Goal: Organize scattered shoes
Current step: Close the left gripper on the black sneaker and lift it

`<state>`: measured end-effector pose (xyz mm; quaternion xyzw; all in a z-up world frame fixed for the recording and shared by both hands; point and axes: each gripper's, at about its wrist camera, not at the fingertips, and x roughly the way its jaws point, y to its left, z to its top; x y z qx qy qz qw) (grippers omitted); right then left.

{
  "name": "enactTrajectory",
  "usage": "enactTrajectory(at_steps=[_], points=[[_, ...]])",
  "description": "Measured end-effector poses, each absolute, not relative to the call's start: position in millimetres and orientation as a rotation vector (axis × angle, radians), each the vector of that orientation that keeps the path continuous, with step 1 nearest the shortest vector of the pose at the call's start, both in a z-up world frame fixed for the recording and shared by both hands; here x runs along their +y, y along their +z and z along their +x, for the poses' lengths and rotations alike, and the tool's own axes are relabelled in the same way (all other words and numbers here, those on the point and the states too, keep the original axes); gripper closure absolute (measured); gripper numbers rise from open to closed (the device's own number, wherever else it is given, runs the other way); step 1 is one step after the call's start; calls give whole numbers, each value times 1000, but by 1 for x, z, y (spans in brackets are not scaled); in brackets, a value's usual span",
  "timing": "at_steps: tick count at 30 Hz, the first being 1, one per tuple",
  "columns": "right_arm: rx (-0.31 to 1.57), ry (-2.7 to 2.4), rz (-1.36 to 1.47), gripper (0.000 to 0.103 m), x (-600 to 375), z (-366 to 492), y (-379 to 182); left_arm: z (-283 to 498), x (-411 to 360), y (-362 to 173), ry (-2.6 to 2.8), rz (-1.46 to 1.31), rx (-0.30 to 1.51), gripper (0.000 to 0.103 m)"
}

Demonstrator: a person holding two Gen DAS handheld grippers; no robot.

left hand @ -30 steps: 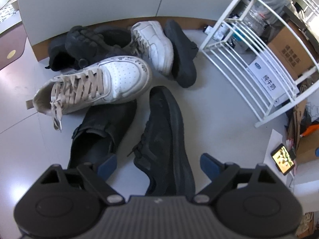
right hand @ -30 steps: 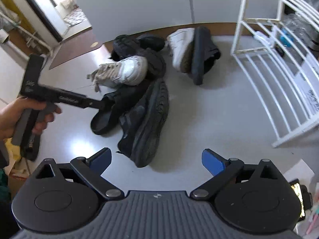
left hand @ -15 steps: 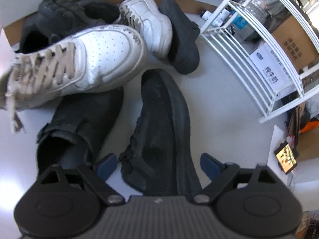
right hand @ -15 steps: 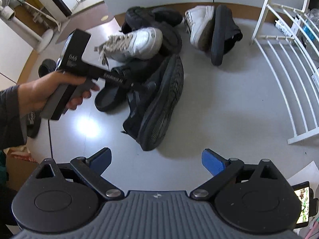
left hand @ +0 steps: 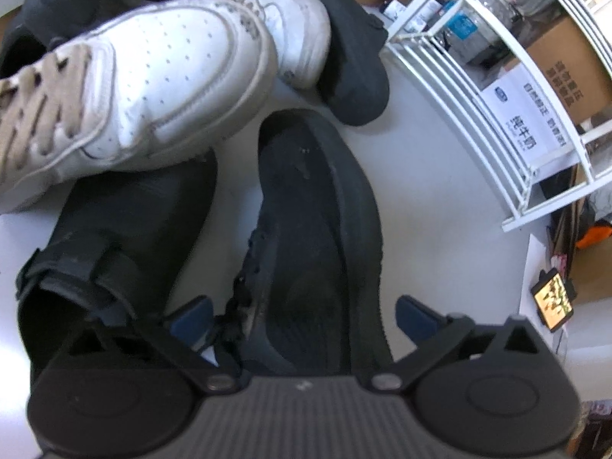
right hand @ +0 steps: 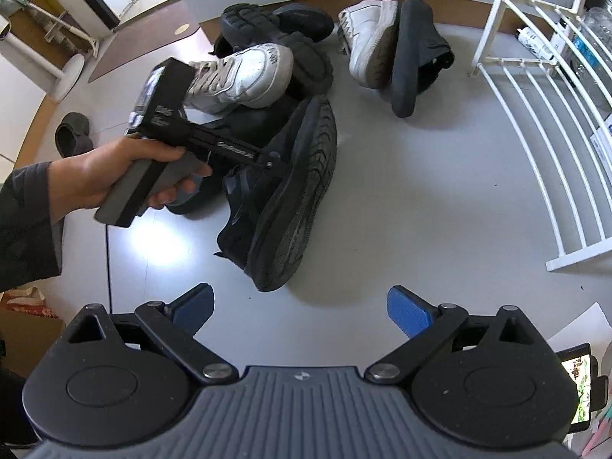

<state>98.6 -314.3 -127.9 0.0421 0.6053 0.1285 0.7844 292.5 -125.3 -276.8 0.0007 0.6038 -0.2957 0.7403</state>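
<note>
Left gripper (left hand: 302,315) spread wide around black sneaker (left hand: 306,229), heel hidden; right gripper (right hand: 302,306) spread, empty; rack (right hand: 543,114) cropped.

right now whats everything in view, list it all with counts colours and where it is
black sneaker: 1, black, on its side on the floor, between the left fingers
black strap shoe: 1, black, left of the sneaker, partly under a white one
white sneakers: 2, white; one atop the pile, one further back on its side
black slip-on: 1, black, on edge beside the rear white sneaker
other dark shoes: count unclear, black, back of the pile
dark shoe: 1, alone at far left
shoe rack: 1, white, at right
phone: 1, screen lit, lower right
left gripper: open, astride the black sneaker
right gripper: open, holding nothing
hand: 1, holding the left gripper
</note>
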Motion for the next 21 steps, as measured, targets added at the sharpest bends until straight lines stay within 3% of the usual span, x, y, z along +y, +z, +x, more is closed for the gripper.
enactTrajectory(at_steps=[12,21], points=[[1274,242,18,3,-316,107,-132,290,-138,-289,-671,108,1240,0],[1291,242,145,3,-324,113,-168,280,-143,-295,-702,129,1251,0]])
